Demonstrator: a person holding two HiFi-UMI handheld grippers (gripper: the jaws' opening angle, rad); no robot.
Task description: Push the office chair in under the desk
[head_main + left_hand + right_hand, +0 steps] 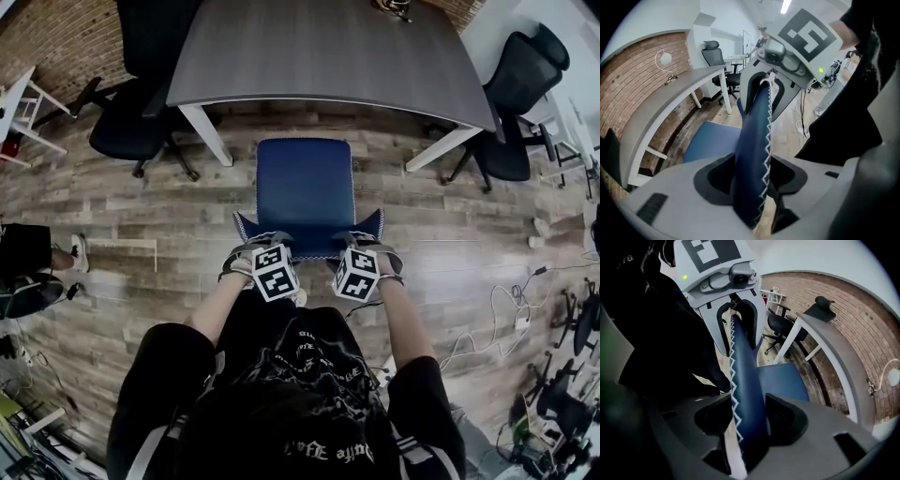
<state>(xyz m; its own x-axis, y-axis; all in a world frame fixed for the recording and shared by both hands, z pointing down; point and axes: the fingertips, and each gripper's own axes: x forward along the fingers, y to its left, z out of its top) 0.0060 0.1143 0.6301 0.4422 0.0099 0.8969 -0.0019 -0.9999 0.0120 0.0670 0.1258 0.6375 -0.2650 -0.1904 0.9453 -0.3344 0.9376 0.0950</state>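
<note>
1. Office chair (304, 187): blue, on the wooden floor (141, 216) just in front of the grey table (319, 47), with its seat mostly out from under the table.
2. Left gripper (265, 242): fingers wide, astride the top of the backrest (752, 154), not clamped.
3. Right gripper (361, 242): fingers wide, astride the same backrest edge, near the left gripper.

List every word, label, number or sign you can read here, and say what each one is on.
No text reads clearly.
Gothic lettering on the person's black shirt: upside down and blurred, unreadable.
Marker cubes, left and right: black-and-white square patterns, no letters.
Blue chair and desk: no print visible.
</note>
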